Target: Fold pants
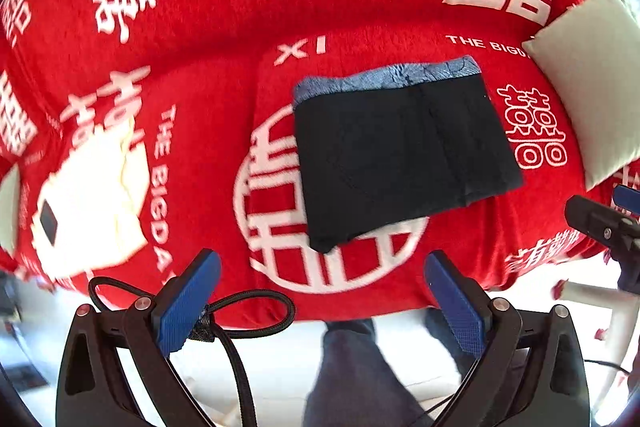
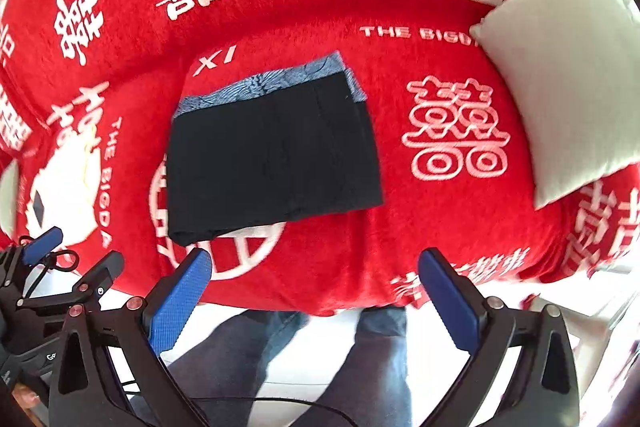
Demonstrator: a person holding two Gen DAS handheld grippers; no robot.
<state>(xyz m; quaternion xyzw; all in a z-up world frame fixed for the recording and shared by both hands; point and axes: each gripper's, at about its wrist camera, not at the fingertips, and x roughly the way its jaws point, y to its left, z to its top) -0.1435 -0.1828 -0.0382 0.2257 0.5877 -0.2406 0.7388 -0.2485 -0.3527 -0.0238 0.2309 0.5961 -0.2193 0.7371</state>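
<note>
Hovering off the sofa's front edge, I hold my left gripper [image 1: 322, 301] and right gripper [image 2: 316, 295] with jaws wide and empty. Folded dark pants [image 1: 400, 155] lie on the red blanket [image 1: 200, 75]; a pale cushion [image 2: 560, 75] sits at two o'clock, white floor below.

Your left gripper [image 1: 322, 291] has black angular arms with silver round screws and blue cross-hatched pads [image 1: 188, 301]; a black braided cable [image 1: 240, 311] loops beside its left finger. Your right gripper [image 2: 316, 291] matches it: black frame, blue textured pads [image 2: 178, 301]. Your legs [image 2: 304, 359] wear blue jeans.
</note>
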